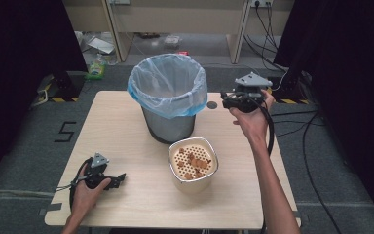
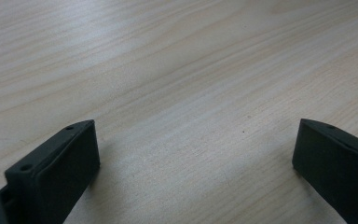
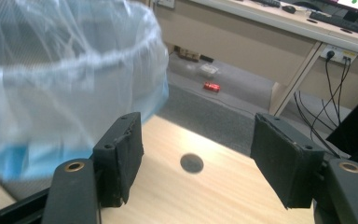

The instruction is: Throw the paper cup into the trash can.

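Observation:
A grey waste bin (image 1: pixel 168 124) lined with a pale blue plastic bag stands at the back middle of the wooden table (image 1: pixel 121 126). In front of it sits a cream container (image 1: pixel 191 184) whose perforated insert carries several brown pieces (image 1: pixel 195 163). My right gripper (image 1: pixel 225 100) is held above the table just right of the bin, jaws wide apart and empty. In the right gripper view the bag-lined bin (image 3: pixel 51 84) looms at the left of that gripper (image 3: pixel 196 144). My left gripper (image 1: pixel 121 178) rests near the front left corner, open (image 2: pixel 196 140) over bare wood.
A round dark hole (image 1: pixel 212 105) marks the tabletop by the right gripper, also seen between its jaws as the hole (image 3: pixel 191 163). Cables (image 1: pixel 272 29) trail over the floor at the back right. A red can (image 3: pixel 211 87) lies on the floor beyond the table's far edge.

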Demonstrator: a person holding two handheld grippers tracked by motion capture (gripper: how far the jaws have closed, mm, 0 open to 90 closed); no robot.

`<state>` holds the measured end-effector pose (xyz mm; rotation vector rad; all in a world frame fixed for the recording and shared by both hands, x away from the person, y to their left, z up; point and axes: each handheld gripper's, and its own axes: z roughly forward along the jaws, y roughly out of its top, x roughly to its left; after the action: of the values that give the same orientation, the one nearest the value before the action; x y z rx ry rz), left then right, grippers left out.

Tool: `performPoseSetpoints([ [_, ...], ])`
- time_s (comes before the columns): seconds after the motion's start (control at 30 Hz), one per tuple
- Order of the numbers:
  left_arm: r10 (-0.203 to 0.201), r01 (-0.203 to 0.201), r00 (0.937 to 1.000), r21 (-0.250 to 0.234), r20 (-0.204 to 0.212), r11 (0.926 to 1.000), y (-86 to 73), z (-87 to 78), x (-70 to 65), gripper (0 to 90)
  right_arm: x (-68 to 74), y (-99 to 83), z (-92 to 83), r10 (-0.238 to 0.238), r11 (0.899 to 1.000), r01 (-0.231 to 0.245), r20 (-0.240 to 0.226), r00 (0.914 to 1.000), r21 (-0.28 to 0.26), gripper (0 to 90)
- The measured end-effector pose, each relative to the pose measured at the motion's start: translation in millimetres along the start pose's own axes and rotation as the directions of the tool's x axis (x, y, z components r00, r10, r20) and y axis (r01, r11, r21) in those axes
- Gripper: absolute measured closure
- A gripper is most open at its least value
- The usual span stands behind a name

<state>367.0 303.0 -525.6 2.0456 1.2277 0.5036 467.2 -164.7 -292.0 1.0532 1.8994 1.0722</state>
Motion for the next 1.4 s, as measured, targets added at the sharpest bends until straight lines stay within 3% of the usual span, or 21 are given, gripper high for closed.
performPoseSetpoints([
  [0.23, 0.002, -0.002, 1.0000, -0.001, 0.000, 1.0000, 0.0, 0.0, 0.0, 0.0, -4.0, -33.7, -12.9, -0.010, 0.999, 0.010, -0.015, 0.9998, 0.034, 33.3],
  [0.67, 0.004, -0.004, 1.0000, 0.000, -0.001, 1.0000, -0.1, -0.1, -0.1, 0.1, -3.0, -79.0, -29.0, -0.020, 0.999, 0.021, -0.021, 0.9996, 0.044, 33.3],
  [0.87, 0.005, -0.005, 1.0000, 0.000, -0.001, 1.0000, -0.1, -0.2, -0.1, 0.1, -2.0, -114.2, -33.4, -0.007, 0.997, 0.009, -0.032, 0.9995, 0.082, 33.0],
  [1.4, 0.003, -0.003, 1.0000, 0.000, -0.002, 1.0000, -0.3, -0.3, -0.2, 0.0, 15.5, -184.9, -36.2, 0.026, 0.984, -0.012, -0.074, 0.9969, 0.180, 30.5],
])
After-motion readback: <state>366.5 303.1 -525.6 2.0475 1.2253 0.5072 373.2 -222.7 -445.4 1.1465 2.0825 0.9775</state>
